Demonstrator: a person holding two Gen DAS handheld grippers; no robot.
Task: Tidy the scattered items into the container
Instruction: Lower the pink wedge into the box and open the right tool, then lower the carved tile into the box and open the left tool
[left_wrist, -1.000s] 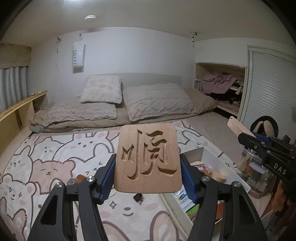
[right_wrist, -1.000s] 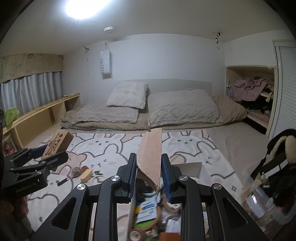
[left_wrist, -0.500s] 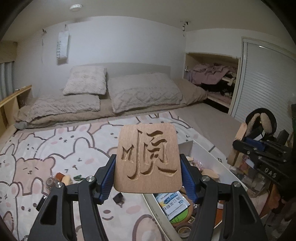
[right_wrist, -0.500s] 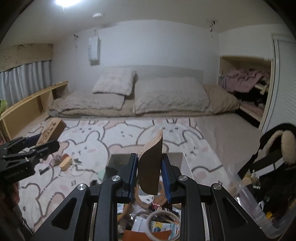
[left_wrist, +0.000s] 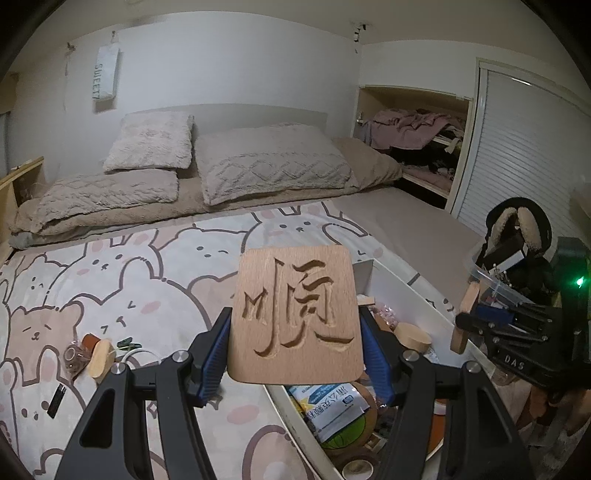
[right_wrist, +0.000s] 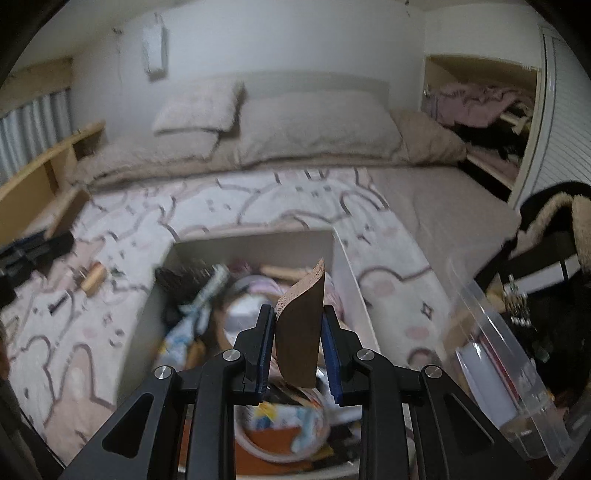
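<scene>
Since the earlier frames both views have dipped: the white container (right_wrist: 347, 273) now fills the middle of the right wrist view, which is blurred, and sits lower right in the left one.

Left claw (left_wrist: 295, 354) grips a carved wooden plaque (left_wrist: 295, 317) by its side edges, held face-on, just left of the container's near wall. Right claw (right_wrist: 299, 350) is clamped on a wooden offcut (right_wrist: 301, 328) across its faces, above the container's contents.

Both pieces look stiff, light and not fragile; edge grips seem sound, though smooth wood might slip.

The container is already crowded: a snack packet (left_wrist: 332, 406), a round wooden box (left_wrist: 412, 334), a tape roll. Left on the bunny-print bedspread (left_wrist: 129, 277), lower left: a lighter (left_wrist: 57, 397), a wooden disc (left_wrist: 99, 358), small clips. A clear plastic bin (right_wrist: 498, 350) crowds the right edge.
</scene>
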